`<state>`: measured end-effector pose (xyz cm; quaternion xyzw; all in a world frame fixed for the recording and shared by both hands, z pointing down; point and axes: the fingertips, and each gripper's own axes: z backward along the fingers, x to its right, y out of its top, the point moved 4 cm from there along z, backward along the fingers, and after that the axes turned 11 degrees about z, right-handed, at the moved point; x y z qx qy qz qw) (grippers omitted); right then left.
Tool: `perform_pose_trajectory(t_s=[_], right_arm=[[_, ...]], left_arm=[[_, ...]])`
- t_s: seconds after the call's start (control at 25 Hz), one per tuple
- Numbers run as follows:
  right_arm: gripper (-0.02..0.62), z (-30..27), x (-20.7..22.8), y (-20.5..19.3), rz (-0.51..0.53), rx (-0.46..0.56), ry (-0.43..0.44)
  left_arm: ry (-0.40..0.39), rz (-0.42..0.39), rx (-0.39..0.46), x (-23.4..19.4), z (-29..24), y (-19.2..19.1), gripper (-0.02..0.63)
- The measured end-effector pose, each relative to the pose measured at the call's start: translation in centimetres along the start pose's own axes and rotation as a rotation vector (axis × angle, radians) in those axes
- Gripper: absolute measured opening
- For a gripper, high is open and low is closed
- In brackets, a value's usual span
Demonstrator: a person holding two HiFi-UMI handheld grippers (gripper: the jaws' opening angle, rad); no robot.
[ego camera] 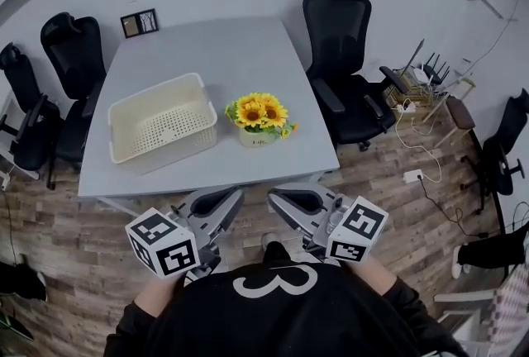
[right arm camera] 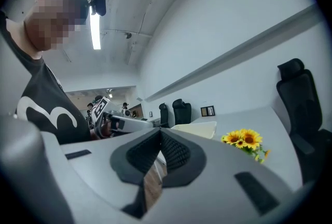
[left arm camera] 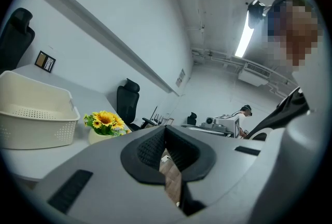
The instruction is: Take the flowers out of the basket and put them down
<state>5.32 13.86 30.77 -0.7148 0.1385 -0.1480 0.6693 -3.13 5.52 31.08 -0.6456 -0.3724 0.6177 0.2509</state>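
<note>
Head view: flowers (ego camera: 263,114) upright on the worktop (ego camera: 207,49), just beside the basket (ego camera: 165,140) (outside it, potted). Left gripper view: left tongs (left arm camera: 165,132) closed, nothing between. Right gripper view: right tongs (right arm camera: 159,135) closed, empty.

An office: black swivel chairs (ego camera: 343,33) flank a grey meeting table (ego camera: 207,49) (power strip (ego camera: 412,175) on wood floor).

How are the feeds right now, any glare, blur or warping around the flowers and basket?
Head view: even light, sharp; fisheye bows the table edges, flowers and basket clear. Left gripper view: ceiling light glares upper right, flowers small but sharp. Right gripper view: ceiling light glares upper left, dark corners.
</note>
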Motion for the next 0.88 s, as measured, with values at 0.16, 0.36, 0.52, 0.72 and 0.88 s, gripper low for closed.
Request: perform_pose_trajectory(t_s=[0.16, 0.36, 0.52, 0.72, 0.88], right_arm=[[0.008, 0.3, -0.8, 0.2, -0.005, 0.013, -0.008], [0.008, 0.2, -1.3, 0.2, -0.015, 0.018, -0.014], [0.008, 0.0, -1.2, 0.0, -0.017, 0.015, -0.012], [0.008, -0.6, -0.8, -0.4, -0.027, 0.003, 0.004], [0.008, -1.1, 0.3, -0.6, -0.031, 0.0, 0.009]], left_arm=[[-0.001, -0.001, 0.005, 0.5, 0.7, -0.3, 0.012], [0.004, -0.003, 0.002, 0.6, 1.3, -0.6, 0.012], [0.008, -0.009, 0.001, 0.6, 1.3, -0.7, 0.012], [0.021, 0.002, -0.002, 0.0, 1.2, -0.5, 0.012], [0.026, 0.008, 0.0, -0.8, 0.5, -0.2, 0.012]])
